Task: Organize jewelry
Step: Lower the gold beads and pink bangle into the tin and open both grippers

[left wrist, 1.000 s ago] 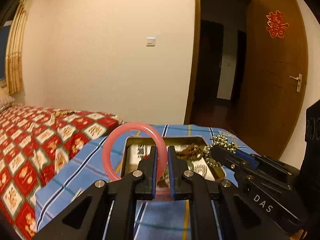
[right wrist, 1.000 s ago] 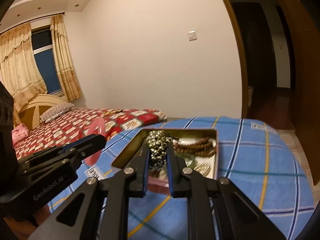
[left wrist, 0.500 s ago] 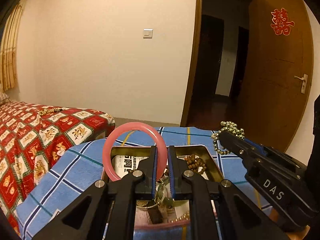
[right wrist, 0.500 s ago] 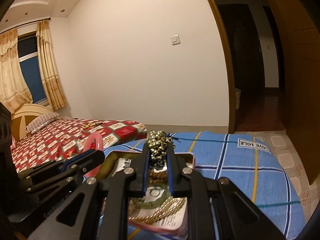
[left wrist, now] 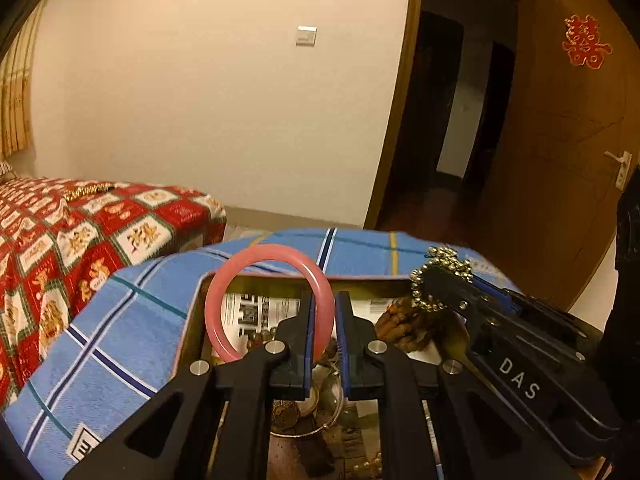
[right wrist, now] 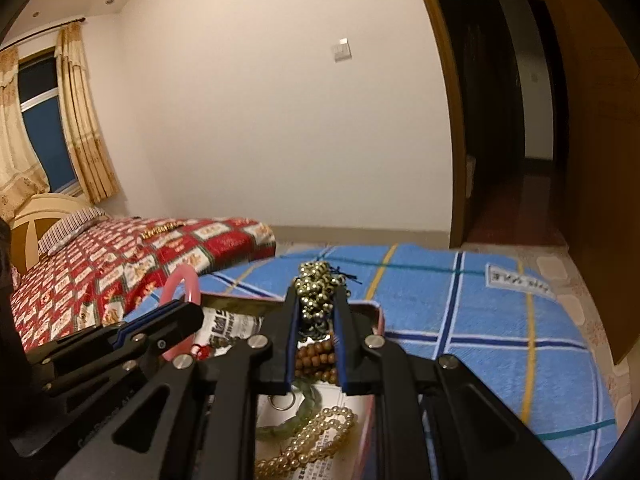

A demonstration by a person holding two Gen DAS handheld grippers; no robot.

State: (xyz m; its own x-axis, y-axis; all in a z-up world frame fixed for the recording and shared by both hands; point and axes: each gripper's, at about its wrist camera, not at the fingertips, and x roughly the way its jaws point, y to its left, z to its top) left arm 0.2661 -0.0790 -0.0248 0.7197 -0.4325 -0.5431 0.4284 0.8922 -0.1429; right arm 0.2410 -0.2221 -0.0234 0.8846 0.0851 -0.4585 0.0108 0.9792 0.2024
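My left gripper [left wrist: 323,300] is shut on a pink bangle [left wrist: 224,292], which stands upright over a shallow tin box [left wrist: 192,312] lined with newspaper. In the right wrist view my right gripper [right wrist: 317,300] is shut on a bunch of dark metallic beads [right wrist: 318,280] over the same box [right wrist: 378,320]. From the left wrist view the right gripper [left wrist: 436,280] shows at the right with those beads [left wrist: 444,258]. Brown wooden beads [right wrist: 316,356], a green bangle [right wrist: 304,412] and pale gold beads [right wrist: 316,436] lie inside the box.
The box rests on a blue checked cloth [right wrist: 480,320]. A bed with a red patterned cover [left wrist: 60,240] lies to the left, with a gold chain [right wrist: 158,231] on it. A wooden door [left wrist: 568,140] stands open at the right.
Both grippers have come forward and a little down over the box, each still holding its piece. The box now fills the lower part of both views.
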